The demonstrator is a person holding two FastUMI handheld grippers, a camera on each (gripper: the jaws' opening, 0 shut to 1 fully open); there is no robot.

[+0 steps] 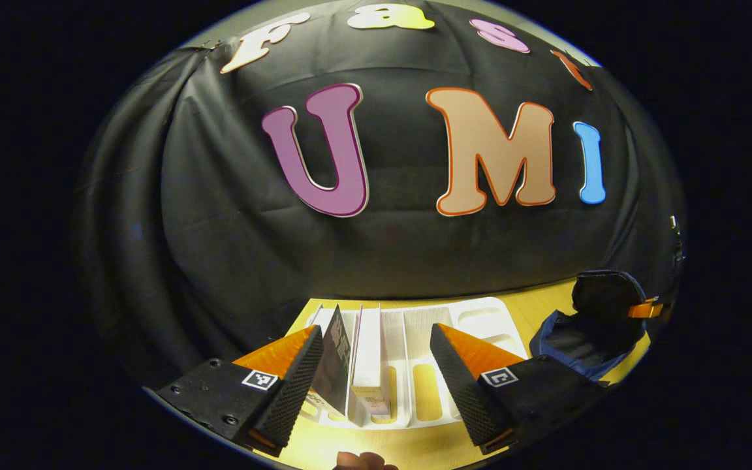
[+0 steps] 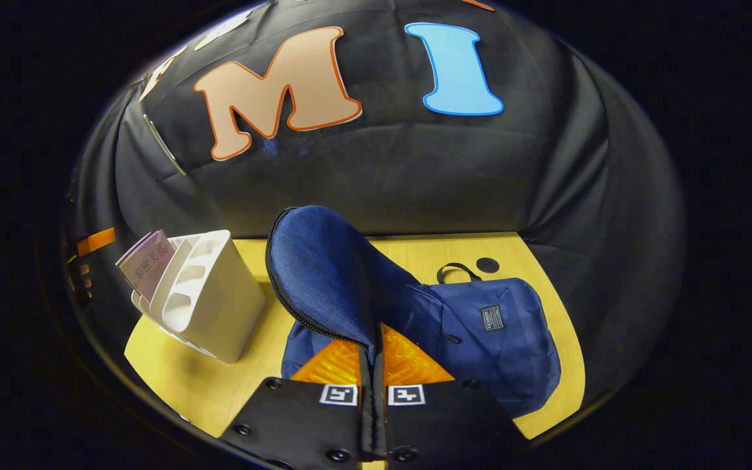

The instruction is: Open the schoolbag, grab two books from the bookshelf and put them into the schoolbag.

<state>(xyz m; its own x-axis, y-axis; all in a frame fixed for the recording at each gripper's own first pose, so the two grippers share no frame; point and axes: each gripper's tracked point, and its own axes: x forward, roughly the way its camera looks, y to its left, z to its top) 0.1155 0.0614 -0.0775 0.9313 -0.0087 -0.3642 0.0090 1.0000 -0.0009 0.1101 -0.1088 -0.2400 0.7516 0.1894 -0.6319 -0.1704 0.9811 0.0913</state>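
Right gripper [image 2: 371,365] pinches the blue fabric schoolbag's zippered flap [image 2: 324,274], lifted upright; left gripper [image 1: 376,378] gapes wide.
Left gripper straddles two upright books [image 1: 353,365] in the white slotted plastic bookshelf [image 1: 415,352]; schoolbag [image 1: 595,333] at its 3 o'clock on the yellow tabletop [image 2: 173,372].

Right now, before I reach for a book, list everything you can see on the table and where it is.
Schoolbag: one, blue, right part of table, flap lifted.
Bookshelf: one, white, slotted, left of bag.
Books: two, one dark, one white, upright in the shelf's slots.
Table: one, yellow wood.
Left gripper: open, fingers either side of the books.
Right gripper: shut on the flap's zipped edge.
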